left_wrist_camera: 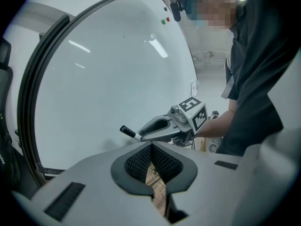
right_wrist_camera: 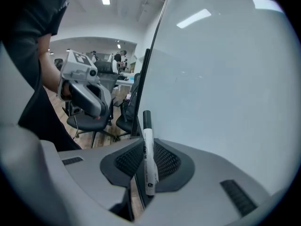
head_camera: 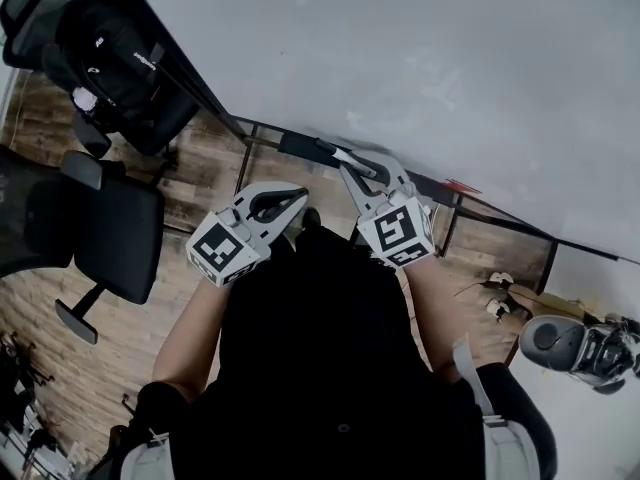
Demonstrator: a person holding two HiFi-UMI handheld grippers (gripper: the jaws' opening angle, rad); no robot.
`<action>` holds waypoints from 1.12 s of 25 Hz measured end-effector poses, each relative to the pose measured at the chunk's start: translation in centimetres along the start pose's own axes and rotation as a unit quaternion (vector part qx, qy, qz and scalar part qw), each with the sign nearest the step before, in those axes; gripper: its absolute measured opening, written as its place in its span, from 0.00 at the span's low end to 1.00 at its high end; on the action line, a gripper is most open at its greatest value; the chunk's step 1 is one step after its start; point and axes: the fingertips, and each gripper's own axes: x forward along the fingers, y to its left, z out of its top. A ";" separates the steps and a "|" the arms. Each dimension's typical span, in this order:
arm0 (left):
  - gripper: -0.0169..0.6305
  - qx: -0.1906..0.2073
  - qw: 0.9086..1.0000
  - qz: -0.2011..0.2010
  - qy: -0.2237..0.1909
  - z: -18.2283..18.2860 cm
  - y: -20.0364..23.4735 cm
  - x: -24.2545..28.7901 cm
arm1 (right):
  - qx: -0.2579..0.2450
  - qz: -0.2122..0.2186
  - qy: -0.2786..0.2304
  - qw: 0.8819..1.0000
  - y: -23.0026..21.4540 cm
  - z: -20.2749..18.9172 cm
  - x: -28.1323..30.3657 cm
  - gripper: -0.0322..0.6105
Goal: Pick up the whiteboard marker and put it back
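My right gripper [head_camera: 352, 165] is shut on the whiteboard marker [head_camera: 322, 152], a white pen with a black cap that sticks out past the fingertips. In the right gripper view the marker [right_wrist_camera: 148, 159] stands upright between the pads of the right gripper [right_wrist_camera: 146, 145], its cap close to the whiteboard [right_wrist_camera: 221, 79]. My left gripper [head_camera: 297, 201] hangs just left of it, shut with nothing in it. From the left gripper [left_wrist_camera: 151, 147] I see the right gripper [left_wrist_camera: 164, 126] with the marker's cap [left_wrist_camera: 127, 131] against the whiteboard [left_wrist_camera: 108, 79].
The whiteboard [head_camera: 400, 58] fills the upper right, its dark lower rail [head_camera: 500, 218] running diagonally on a metal stand. Black office chairs [head_camera: 110, 228] stand on the wooden floor at left, one carrying a black bag [head_camera: 120, 58]. A grey round device [head_camera: 575, 346] lies at the lower right.
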 end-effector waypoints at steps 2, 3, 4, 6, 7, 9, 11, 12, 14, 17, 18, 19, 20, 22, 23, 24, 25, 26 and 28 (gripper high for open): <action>0.05 0.006 1.000 -0.009 -0.003 0.5 -0.4 0.4 | 0.024 0.002 -0.026 0.999 -0.2 1.2 -1.3 0.16; 0.05 0.009 1.000 -0.014 -0.006 0.8 -0.6 0.7 | 0.038 0.003 -0.037 0.999 -0.3 1.7 -2.0 0.16; 0.05 0.012 1.000 -0.018 -0.007 1.1 -0.8 0.9 | 0.050 0.003 -0.047 0.998 -0.4 2.1 -2.7 0.16; 0.05 0.017 0.999 -0.028 -0.010 1.6 -1.2 1.5 | 0.067 0.001 -0.062 0.996 -0.8 2.8 -4.1 0.16; 0.05 0.021 0.999 -0.034 -0.009 1.8 -1.5 1.8 | 0.071 -0.001 -0.071 0.995 -1.0 3.2 -4.9 0.16; 0.05 0.026 0.999 -0.048 -0.005 2.2 -2.1 2.5 | 0.077 -0.006 -0.092 0.993 -1.4 4.0 -6.3 0.16; 0.05 0.032 0.998 -0.060 -0.002 2.6 -2.5 3.0 | 0.091 -0.008 -0.126 0.988 -2.0 5.1 -7.4 0.16; 0.05 0.036 0.997 -0.065 -0.001 2.8 -2.5 3.3 | 0.103 -0.007 -0.142 0.984 -2.3 5.6 -8.0 0.16; 0.05 0.042 0.996 -0.076 0.000 3.2 -2.8 3.7 | 0.114 -0.006 -0.162 0.980 -3.0 5.6 -9.3 0.16; 0.05 0.051 0.994 -0.092 0.007 3.5 -3.9 4.8 | 0.121 -0.017 -0.189 0.974 -4.3 4.9 -12.4 0.16; 0.05 0.057 0.993 -0.098 0.011 3.6 -4.4 5.3 | 0.128 -0.025 -0.201 0.971 -4.8 4.8 -13.5 0.16; 0.05 0.063 0.992 -0.105 0.014 3.7 -4.8 5.8 | 0.135 -0.035 -0.210 0.968 -5.3 4.4 -14.6 0.16; 0.05 0.069 0.991 -0.111 0.016 3.8 -5.2 6.2 | 0.137 -0.045 -0.212 0.967 -5.8 3.8 -15.5 0.16; 0.05 0.077 0.990 -0.121 0.018 4.4 -5.9 7.0 | 0.144 -0.064 -0.212 0.964 -6.6 2.3 -17.5 0.16; 0.05 0.079 0.989 -0.124 0.017 4.6 -6.3 7.4 | 0.152 -0.073 -0.216 0.962 -7.0 1.6 -18.5 0.16; 0.05 0.082 0.988 -0.128 0.016 4.9 -6.6 7.8 | 0.162 -0.081 -0.222 0.958 -7.3 1.0 -19.5 0.16; 0.05 0.085 0.988 -0.130 0.016 5.1 -6.8 8.1 | 0.172 -0.088 -0.228 0.954 -7.7 0.4 -20.3 0.16; 0.05 0.088 0.987 -0.132 0.016 5.4 -6.8 8.4 | 0.180 -0.095 -0.235 0.951 -8.0 0.0 -21.0 0.16; 0.05 0.094 0.986 -0.136 0.016 5.8 -6.8 8.9 | 0.192 -0.107 -0.244 0.945 -8.5 -0.8 -22.3 0.16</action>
